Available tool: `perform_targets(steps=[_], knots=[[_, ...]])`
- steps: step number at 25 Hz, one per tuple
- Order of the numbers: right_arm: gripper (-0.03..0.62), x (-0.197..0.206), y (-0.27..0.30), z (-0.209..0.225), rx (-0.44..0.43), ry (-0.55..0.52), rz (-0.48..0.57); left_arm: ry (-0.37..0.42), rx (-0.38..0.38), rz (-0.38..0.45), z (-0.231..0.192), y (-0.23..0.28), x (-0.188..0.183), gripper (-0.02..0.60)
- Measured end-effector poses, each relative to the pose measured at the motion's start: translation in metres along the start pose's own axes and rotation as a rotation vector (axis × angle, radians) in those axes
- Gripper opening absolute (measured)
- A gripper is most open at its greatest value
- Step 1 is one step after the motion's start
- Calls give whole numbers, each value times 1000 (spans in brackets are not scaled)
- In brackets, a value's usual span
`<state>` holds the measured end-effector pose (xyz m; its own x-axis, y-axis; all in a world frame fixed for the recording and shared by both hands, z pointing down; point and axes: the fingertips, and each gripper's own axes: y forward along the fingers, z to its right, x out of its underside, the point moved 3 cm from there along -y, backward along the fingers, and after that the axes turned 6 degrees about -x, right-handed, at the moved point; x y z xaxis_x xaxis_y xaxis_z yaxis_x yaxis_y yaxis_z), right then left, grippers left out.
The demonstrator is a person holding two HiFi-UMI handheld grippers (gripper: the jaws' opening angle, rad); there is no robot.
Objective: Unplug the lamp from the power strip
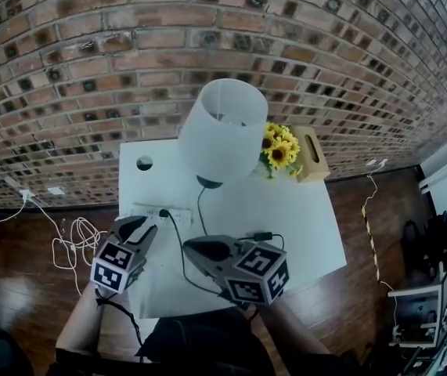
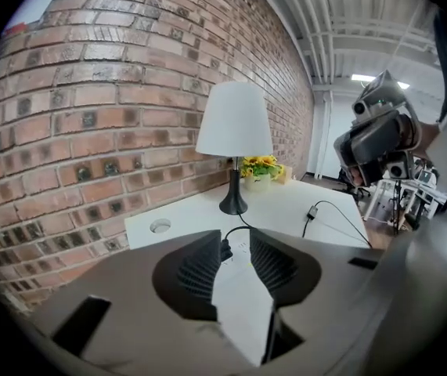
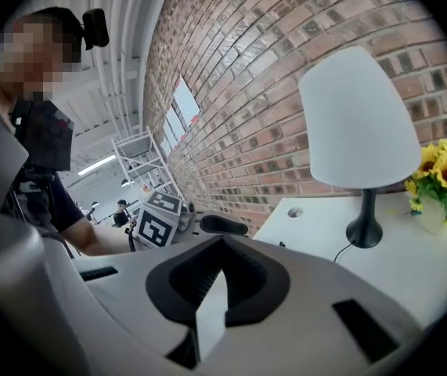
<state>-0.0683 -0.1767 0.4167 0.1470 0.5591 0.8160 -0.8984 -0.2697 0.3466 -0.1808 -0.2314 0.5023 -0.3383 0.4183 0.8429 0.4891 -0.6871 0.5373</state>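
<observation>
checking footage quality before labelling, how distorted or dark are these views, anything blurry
Head view: strong fisheye, the brick wall bows, corners dim, lamp sharp. Left gripper view: black vignette around the frame, ceiling light blown out. Right gripper view: wall curves likewise, mosaic patch at upper left.

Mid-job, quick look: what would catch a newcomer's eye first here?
The big white lamp stands mid-back on the white table against the brick wall, with sunflowers to its right. At the table's front left, the left gripper hovers, jaws open, just short of the black plug in the power strip. The right gripper, jaws shut, is beside it.
</observation>
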Motion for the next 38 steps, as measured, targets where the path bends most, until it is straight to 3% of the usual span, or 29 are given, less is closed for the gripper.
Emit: perform_targets(steps=[5, 22, 29, 38], knots=[[-14, 7, 4, 27, 11, 6, -40, 61, -1, -77, 0, 21, 6, 152], [-12, 68, 46, 124, 27, -16, -300, 83, -21, -281, 1, 92, 31, 158], [-12, 84, 77, 134, 1, -108, -426, 62, -28, -309, 3, 102, 42, 160], [-12, 83, 104, 134, -2, -143, -441, 32, -19, -305, 2, 104, 41, 149]])
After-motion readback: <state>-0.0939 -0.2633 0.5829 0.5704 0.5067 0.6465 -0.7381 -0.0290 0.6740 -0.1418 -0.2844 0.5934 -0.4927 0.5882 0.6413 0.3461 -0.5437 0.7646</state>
